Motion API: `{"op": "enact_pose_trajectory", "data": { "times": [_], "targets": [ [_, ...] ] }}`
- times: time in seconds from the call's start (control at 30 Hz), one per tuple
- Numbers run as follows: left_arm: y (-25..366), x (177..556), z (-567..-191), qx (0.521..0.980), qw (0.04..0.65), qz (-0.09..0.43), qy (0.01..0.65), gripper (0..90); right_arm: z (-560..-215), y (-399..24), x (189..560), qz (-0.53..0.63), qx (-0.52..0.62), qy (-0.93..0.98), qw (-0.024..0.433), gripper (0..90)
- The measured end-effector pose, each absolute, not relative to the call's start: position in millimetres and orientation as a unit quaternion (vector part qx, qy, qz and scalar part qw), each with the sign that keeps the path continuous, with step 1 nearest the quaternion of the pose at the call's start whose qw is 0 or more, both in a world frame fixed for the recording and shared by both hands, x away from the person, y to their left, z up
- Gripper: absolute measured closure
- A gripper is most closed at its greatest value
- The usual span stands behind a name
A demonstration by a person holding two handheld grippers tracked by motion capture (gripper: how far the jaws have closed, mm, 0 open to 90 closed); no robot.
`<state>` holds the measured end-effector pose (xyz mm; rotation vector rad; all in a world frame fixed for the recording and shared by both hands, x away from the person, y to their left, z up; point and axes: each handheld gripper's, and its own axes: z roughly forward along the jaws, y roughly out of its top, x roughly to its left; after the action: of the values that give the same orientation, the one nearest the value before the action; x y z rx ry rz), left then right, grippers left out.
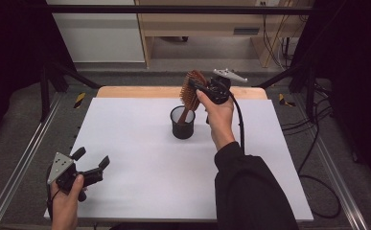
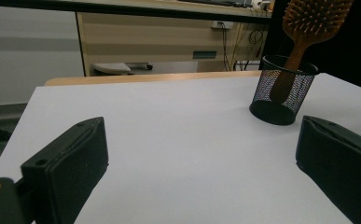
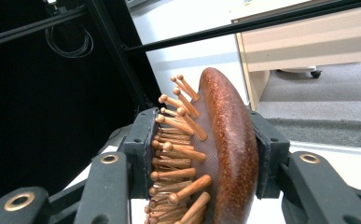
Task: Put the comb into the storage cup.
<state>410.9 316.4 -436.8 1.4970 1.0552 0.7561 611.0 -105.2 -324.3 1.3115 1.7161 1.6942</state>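
Your right gripper (image 3: 201, 182) has its fingers clamped on the hairbrush (image 3: 225, 154), one pad on the smooth, rounded reddish wood back, the other against the round-tipped wooden pins. Its handle drops into the black wire-mesh cup (image 1: 182, 123) standing mid-tabletop (image 1: 140, 158), where the mesh blurs the lower end. Your left gripper (image 1: 91, 162) rests near the front left corner, fingers wide apart and holding nothing.

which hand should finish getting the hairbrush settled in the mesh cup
Right. The right gripper already clamps the wooden bristle hairbrush, whose handle stands in the black mesh cup. The left gripper hangs open near the table's front edge, far from the cup.
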Motion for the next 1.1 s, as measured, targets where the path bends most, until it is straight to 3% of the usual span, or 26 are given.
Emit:
{"op": "enact_pose_trajectory", "data": {
  "times": [1.1],
  "targets": [
    [314.5, 411.3, -437.4, 0.639, 0.546, 0.316, 0.440, 2.8, -341.6, -99.0, 614.2, 0.605, 0.473, 0.615, 0.177, 51.3]
  ]
}}
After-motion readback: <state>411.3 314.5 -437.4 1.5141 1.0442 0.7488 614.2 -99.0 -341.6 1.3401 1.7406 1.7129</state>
